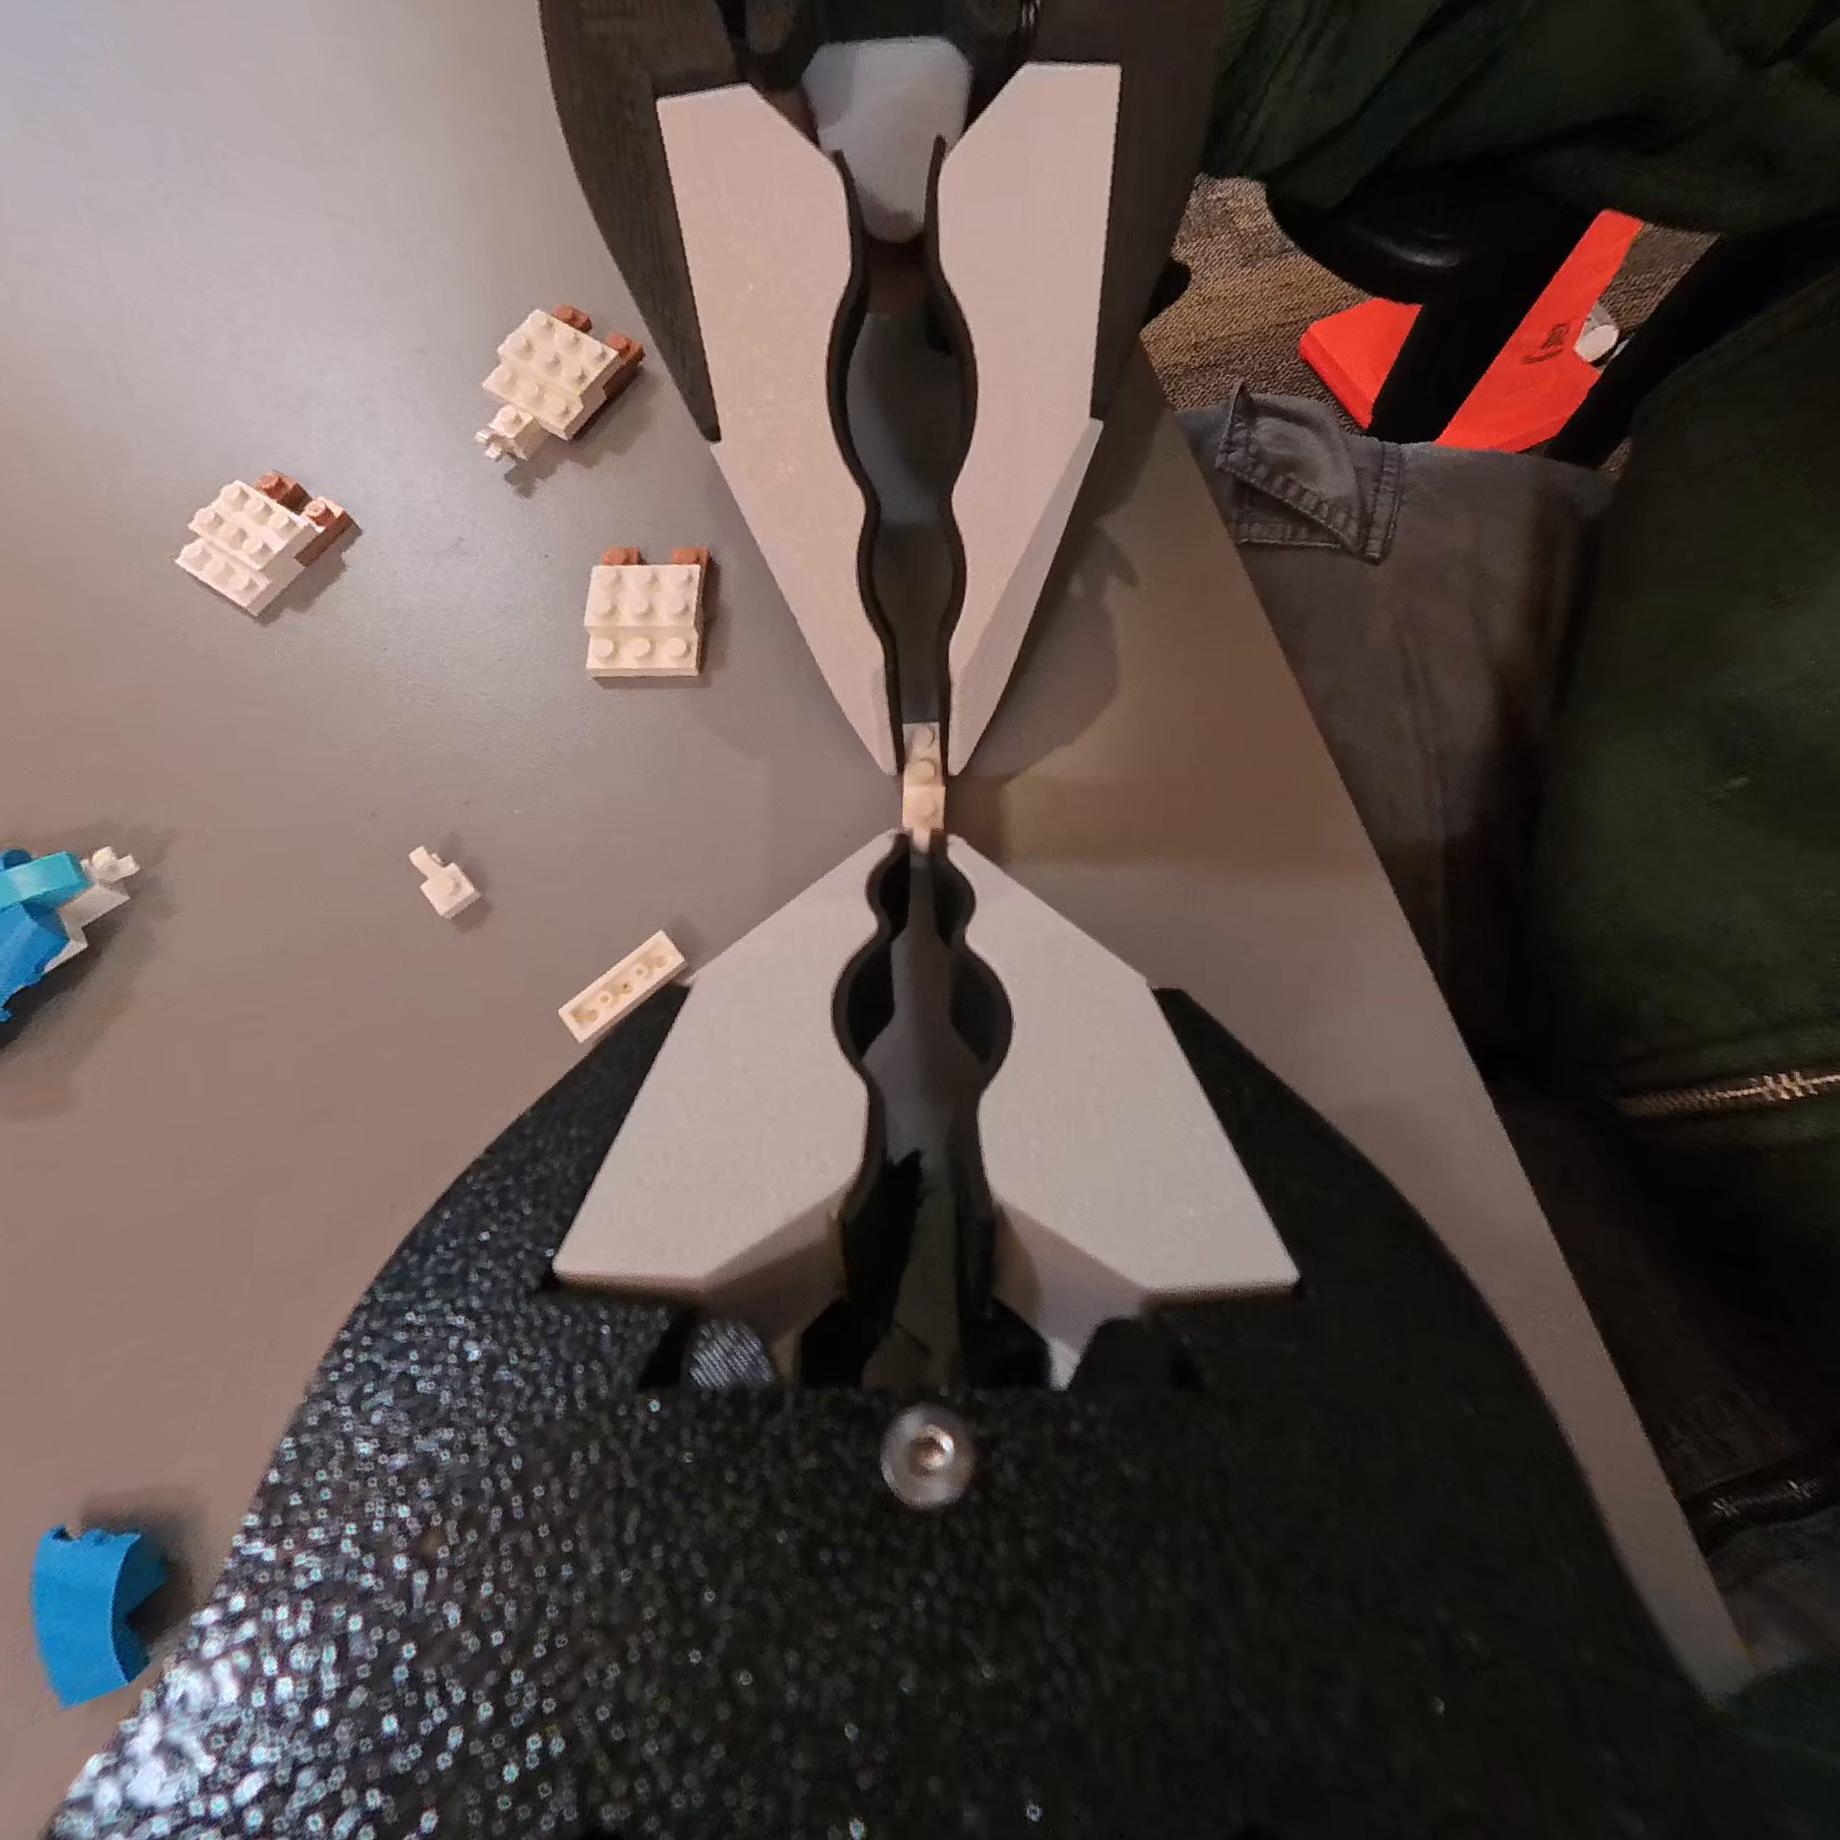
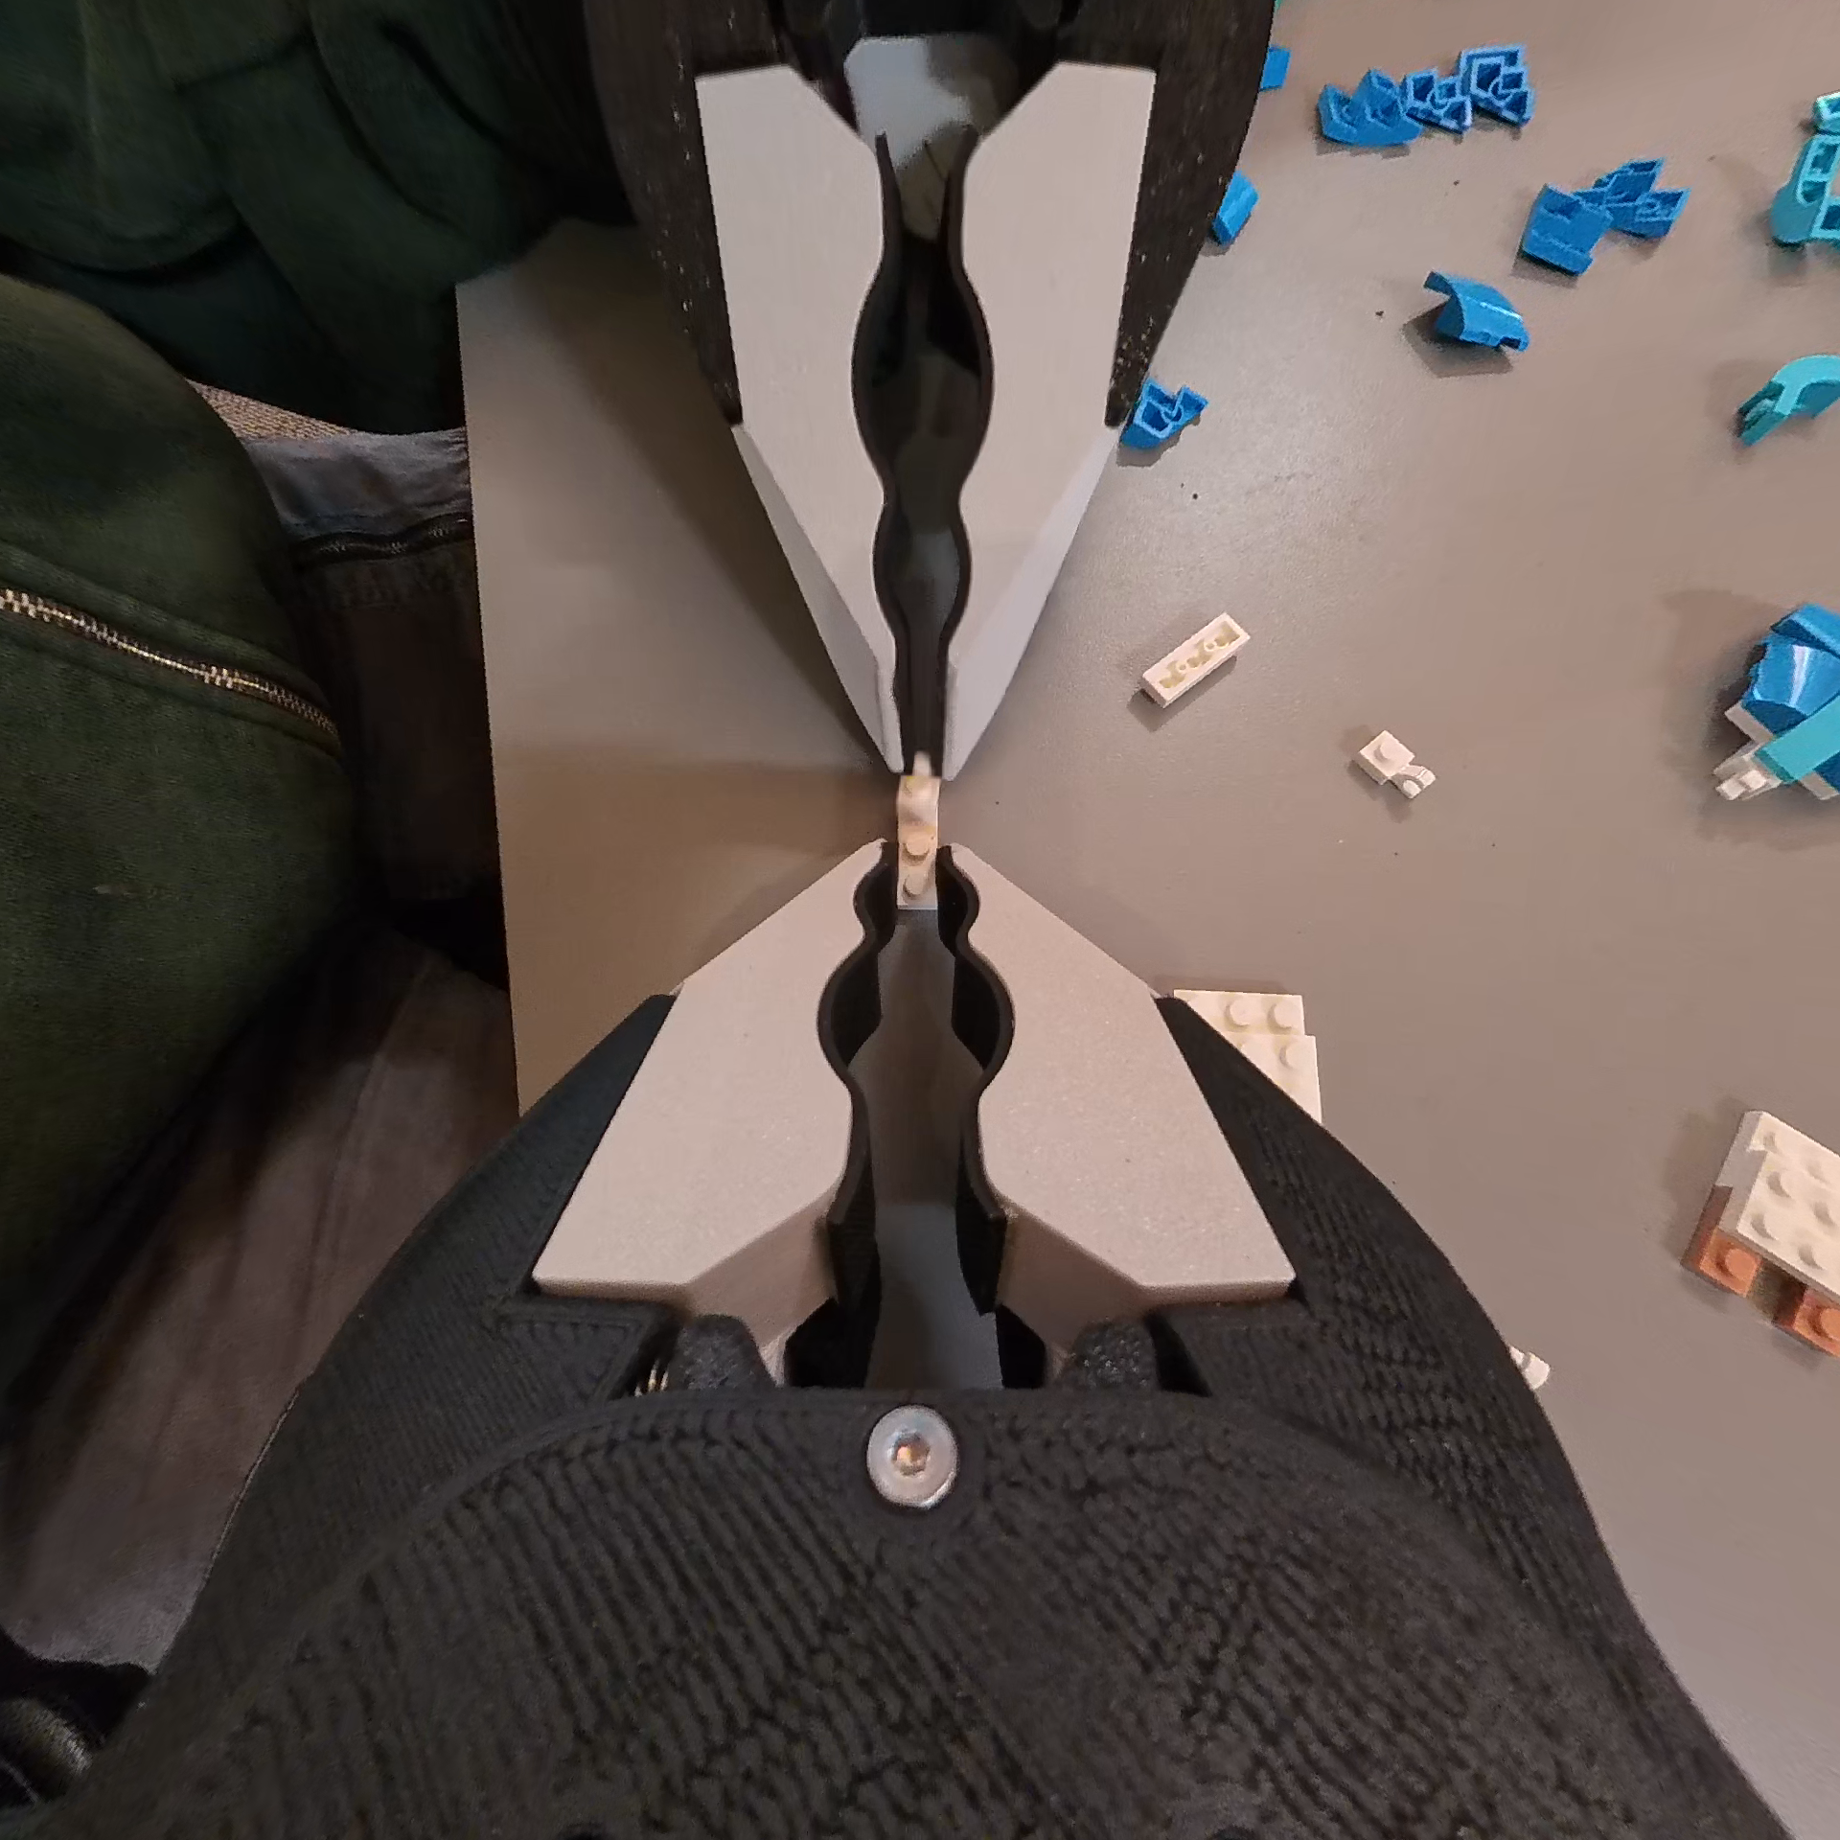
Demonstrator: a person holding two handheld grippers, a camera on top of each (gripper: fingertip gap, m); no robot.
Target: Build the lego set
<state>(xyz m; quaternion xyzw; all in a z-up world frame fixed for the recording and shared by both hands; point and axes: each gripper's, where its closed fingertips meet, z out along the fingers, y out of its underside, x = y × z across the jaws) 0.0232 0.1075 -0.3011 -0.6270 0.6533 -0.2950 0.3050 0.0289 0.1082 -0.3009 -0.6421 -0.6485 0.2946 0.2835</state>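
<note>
My two grippers meet tip to tip above the grey table (image 1: 299,1145). My left gripper (image 1: 921,846) is shut on the thin end of a small white clip piece (image 1: 922,818). My right gripper (image 2: 916,856) is shut on a narrow white studded plate (image 2: 913,881), with both pads against its sides. The clip piece (image 2: 917,811) and the plate touch end to end between the two sets of fingertips. The right gripper also shows at the top of the left wrist view (image 1: 921,772), and the left gripper at the top of the right wrist view (image 2: 921,769).
Three white-and-brown brick stacks (image 1: 563,373) (image 1: 264,543) (image 1: 647,617), a loose clip plate (image 1: 445,881) and an upturned white plate (image 1: 622,986) lie to the left. Several blue pieces (image 2: 1424,100) lie scattered. The table edge (image 1: 1394,797) and a person's dark clothing (image 1: 1693,896) are close by. My two grippers' fingertips are within a few centimetres of each other.
</note>
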